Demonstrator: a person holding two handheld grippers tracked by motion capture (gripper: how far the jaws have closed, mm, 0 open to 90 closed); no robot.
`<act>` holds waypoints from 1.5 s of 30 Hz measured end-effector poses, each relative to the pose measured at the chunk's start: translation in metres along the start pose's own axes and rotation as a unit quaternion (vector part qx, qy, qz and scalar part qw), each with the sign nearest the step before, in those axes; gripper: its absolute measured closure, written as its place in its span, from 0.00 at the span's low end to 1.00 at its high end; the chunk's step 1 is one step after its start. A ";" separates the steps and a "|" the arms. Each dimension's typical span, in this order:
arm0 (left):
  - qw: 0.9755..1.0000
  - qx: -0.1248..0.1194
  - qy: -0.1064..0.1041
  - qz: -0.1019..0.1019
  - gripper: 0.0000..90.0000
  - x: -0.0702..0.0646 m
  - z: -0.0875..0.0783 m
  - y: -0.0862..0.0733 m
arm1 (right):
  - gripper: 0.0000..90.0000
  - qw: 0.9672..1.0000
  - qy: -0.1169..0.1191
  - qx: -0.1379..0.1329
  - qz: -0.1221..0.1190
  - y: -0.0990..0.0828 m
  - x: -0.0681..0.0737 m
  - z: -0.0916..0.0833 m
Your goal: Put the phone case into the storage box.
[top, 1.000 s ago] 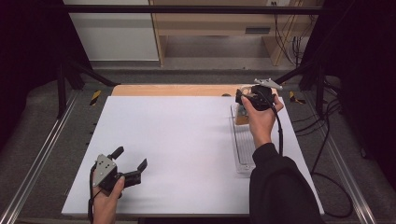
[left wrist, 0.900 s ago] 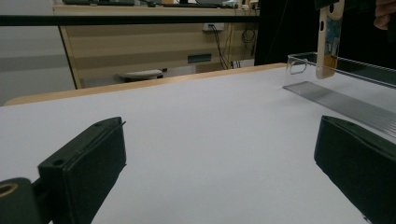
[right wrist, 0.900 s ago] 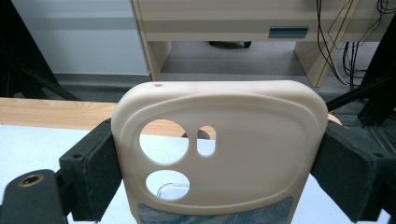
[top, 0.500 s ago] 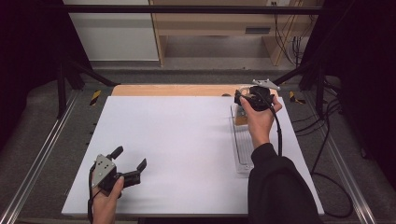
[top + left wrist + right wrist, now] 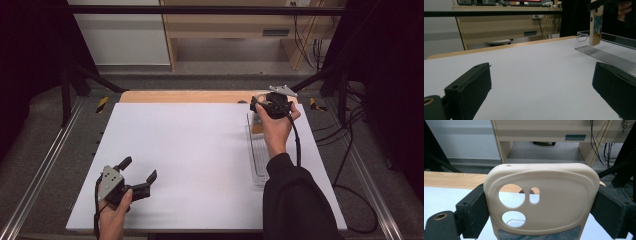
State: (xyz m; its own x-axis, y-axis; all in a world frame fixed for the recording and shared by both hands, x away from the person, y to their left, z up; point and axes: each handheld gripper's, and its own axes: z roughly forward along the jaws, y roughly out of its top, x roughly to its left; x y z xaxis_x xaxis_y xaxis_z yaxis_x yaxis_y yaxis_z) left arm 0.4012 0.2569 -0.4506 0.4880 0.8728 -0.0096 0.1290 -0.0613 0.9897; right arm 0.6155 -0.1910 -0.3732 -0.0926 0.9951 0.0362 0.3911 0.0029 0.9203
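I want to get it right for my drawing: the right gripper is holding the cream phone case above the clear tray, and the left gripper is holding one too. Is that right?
Not quite. The left gripper holds nothing: the left gripper view shows its fingers wide apart over the bare white table. The rest is right: the right gripper is holding the cream phone case above the clear tray.

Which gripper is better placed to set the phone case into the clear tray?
Right. The right gripper already clamps the phone case above the clear tray; the left gripper sits open, far away.
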 end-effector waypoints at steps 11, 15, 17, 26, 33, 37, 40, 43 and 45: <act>1.000 -0.001 0.000 0.001 0.02 0.000 0.000 0.000 | 0.13 1.000 -0.003 0.000 -0.004 0.000 -0.001 0.000; 1.000 -0.001 0.000 0.001 0.02 0.000 -0.001 0.000 | 0.13 1.000 -0.004 0.000 -0.007 -0.001 0.000 0.000; 1.000 -0.001 0.000 0.001 0.02 0.001 -0.001 0.000 | 0.13 1.000 -0.006 0.000 -0.006 -0.002 0.000 0.001; 1.000 -0.001 -0.001 0.001 0.02 0.000 0.000 0.000 | 0.13 1.000 -0.008 0.001 -0.004 -0.010 -0.003 0.005; 1.000 -0.001 -0.002 0.001 0.02 0.000 0.000 0.000 | 0.12 1.000 -0.010 -0.004 0.007 -0.014 -0.005 0.008; 1.000 0.000 -0.003 0.002 0.02 0.000 0.000 0.000 | 0.12 1.000 -0.011 -0.006 0.011 -0.014 -0.005 0.010; 1.000 -0.001 -0.004 0.002 0.02 0.000 0.000 0.000 | 0.12 1.000 -0.011 -0.011 0.014 -0.015 -0.005 0.011; 1.000 0.000 -0.004 0.003 0.02 0.000 0.000 0.000 | 0.12 1.000 -0.011 -0.013 0.013 -0.016 -0.003 0.013; 1.000 0.000 -0.004 0.003 0.02 0.000 0.000 0.000 | 0.12 1.000 -0.011 -0.014 0.015 -0.016 -0.002 0.014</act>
State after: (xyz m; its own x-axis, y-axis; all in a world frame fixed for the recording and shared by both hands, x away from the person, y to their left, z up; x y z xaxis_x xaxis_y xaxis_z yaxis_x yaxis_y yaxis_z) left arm 0.4010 0.2565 -0.4506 0.4962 0.8682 -0.0048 0.1254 -0.0662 0.9899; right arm 0.6221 -0.1914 -0.3939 -0.0603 0.9967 0.0547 0.3678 -0.0287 0.9294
